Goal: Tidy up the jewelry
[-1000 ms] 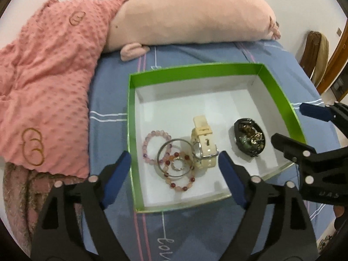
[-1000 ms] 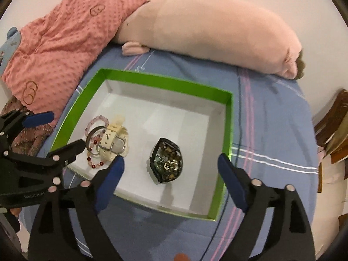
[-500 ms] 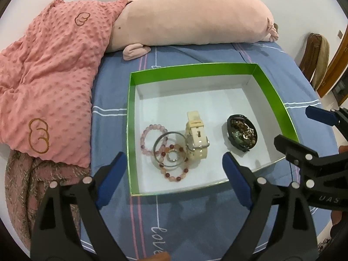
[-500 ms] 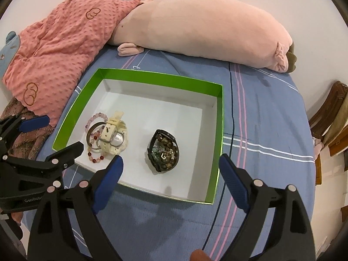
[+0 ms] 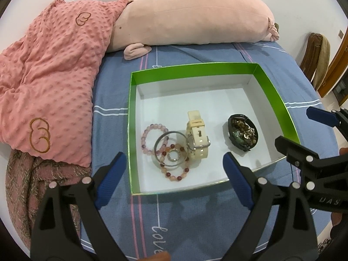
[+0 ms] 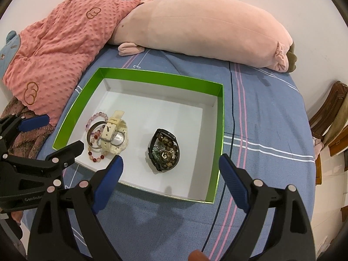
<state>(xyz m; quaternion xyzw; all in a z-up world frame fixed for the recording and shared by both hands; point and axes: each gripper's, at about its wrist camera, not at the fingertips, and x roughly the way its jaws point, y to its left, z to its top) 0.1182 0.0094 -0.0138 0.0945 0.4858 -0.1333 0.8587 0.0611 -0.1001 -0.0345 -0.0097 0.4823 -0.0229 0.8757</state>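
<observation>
Left wrist view: the left gripper [image 5: 174, 176] hangs above the near edge of a shallow square cardboard box [image 5: 274, 100] with green walls and a white floor, which sits on a blue striped bedsheet [image 5: 113, 93]. Its blue-padded jaws stand wide apart with nothing between them. Inside the box, toward the near left, lies a cluster of jewelry: a pale pink beaded bracelet [image 5: 150, 130], a thin silver metal bangle [image 5: 158, 143] overlapping it, a red-and-orange beaded bracelet [image 5: 174, 175] under the bangle, and a small sparkly silver ring [image 5: 173, 154] inside the bangle's circle. A cream plastic wristwatch [image 5: 196, 134] lies on its side just right of them, touching the bangle. Well apart to the right sits a black oval dish [image 5: 242, 136] heaped with brownish beads and metal trinkets. The right gripper [image 5: 298, 130] shows at the right edge, beside the box's right wall.

In the right wrist view, the right gripper [image 6: 169, 174] hovers over the box's [image 6: 219, 130] near wall, its jaws spread wide and empty, with the black dish [image 6: 164, 152] beyond the gap. The left gripper [image 6: 52, 132] appears at the left, by the box's near left corner.

Behind the box lie a long pale pink plush pillow [image 5: 195, 17] and a rumpled coral dotted blanket [image 5: 50, 69].
</observation>
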